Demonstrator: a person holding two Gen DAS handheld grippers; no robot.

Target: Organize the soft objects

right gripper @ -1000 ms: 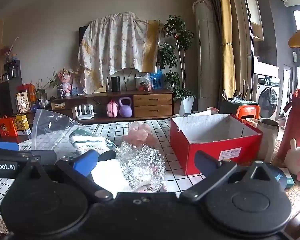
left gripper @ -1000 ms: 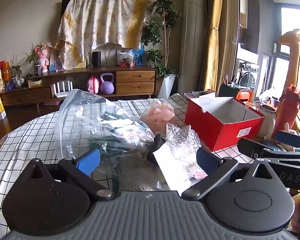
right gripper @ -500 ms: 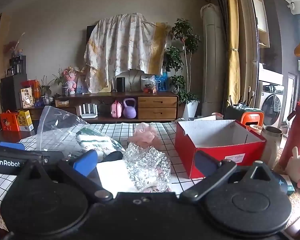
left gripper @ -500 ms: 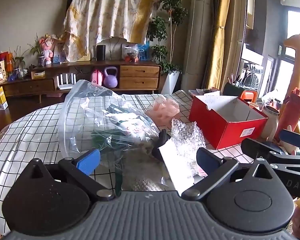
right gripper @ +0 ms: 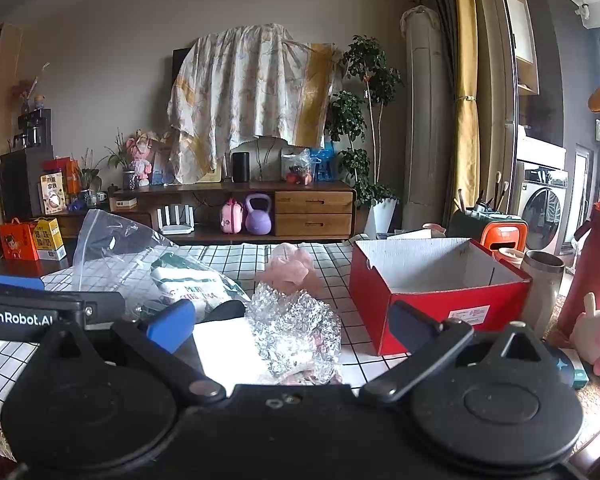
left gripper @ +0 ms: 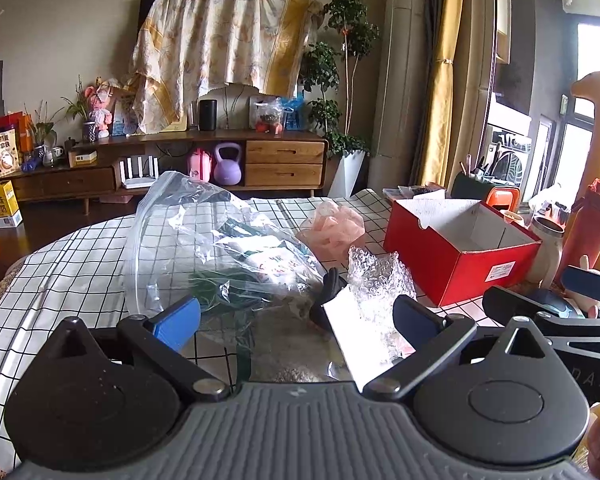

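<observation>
A clear plastic bag (left gripper: pixel 204 240) with white and green soft items inside lies on the checked tablecloth (left gripper: pixel 60 264). Beside it lie a crumpled bubble wrap bundle (left gripper: pixel 376 280), a white sheet (left gripper: pixel 352 332), a black item (left gripper: pixel 330 284) and a pink mesh puff (left gripper: pixel 332 228). An open red box (left gripper: pixel 456 248) stands to the right. My left gripper (left gripper: pixel 296 320) is open and empty, just before the bag. My right gripper (right gripper: pixel 292 324) is open and empty, just before the bubble wrap (right gripper: pixel 296 328). The bag (right gripper: pixel 140 264), puff (right gripper: pixel 292 268) and box (right gripper: pixel 436 296) show in the right wrist view too.
A red bottle (left gripper: pixel 588 228), a metal cup (right gripper: pixel 542 288), a small plush rabbit (right gripper: pixel 592 328) and an orange container (right gripper: pixel 504 236) crowd the table's right side. A wooden sideboard (left gripper: pixel 180 160) stands across the room behind the table.
Both grippers have risen and tilted slightly, so the table objects sit lower in view. Nothing on the table has moved. Both grippers stay open.
</observation>
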